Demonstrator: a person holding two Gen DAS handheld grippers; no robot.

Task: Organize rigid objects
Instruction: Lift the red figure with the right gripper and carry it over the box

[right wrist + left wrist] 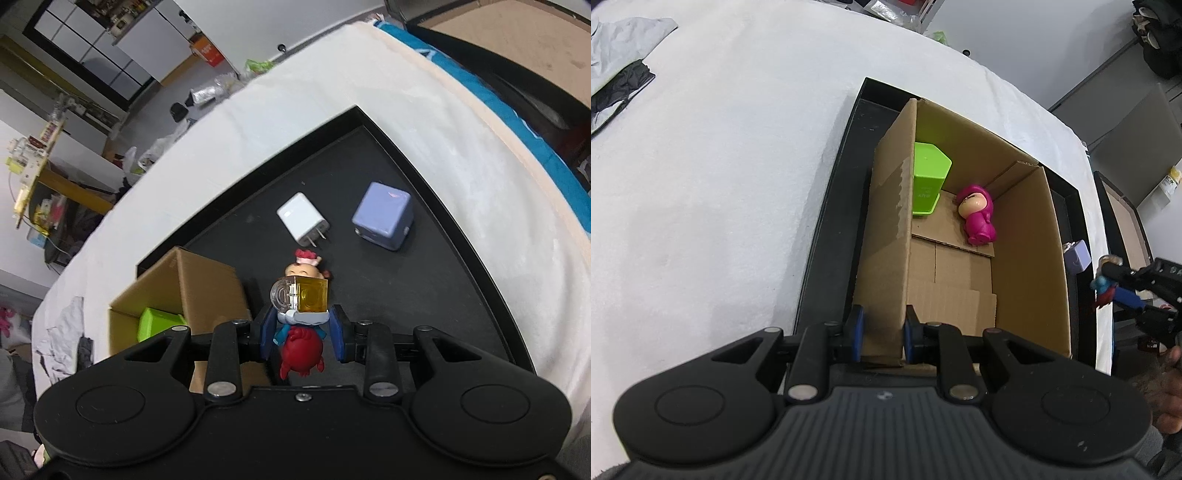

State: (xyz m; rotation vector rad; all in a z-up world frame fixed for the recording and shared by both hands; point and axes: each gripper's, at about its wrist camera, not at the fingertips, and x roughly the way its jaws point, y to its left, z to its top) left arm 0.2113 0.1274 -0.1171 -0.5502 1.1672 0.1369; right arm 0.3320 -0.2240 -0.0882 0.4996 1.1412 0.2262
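While corrugated cardboard box (1027, 258) gapes | glossy pink figurine (977, 216) | faceted green cup (929, 177)

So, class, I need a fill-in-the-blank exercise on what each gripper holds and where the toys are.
1. The left gripper is shut on a wall of the cardboard ____.
2. Inside it, beside the pink figurine, stands a ____ container.
3. The right gripper is shut on a toy figure carrying a ____ mug.
4. On the black tray, the white charger lies beside a ____ cube.

Missing words: box; green; yellow; lavender
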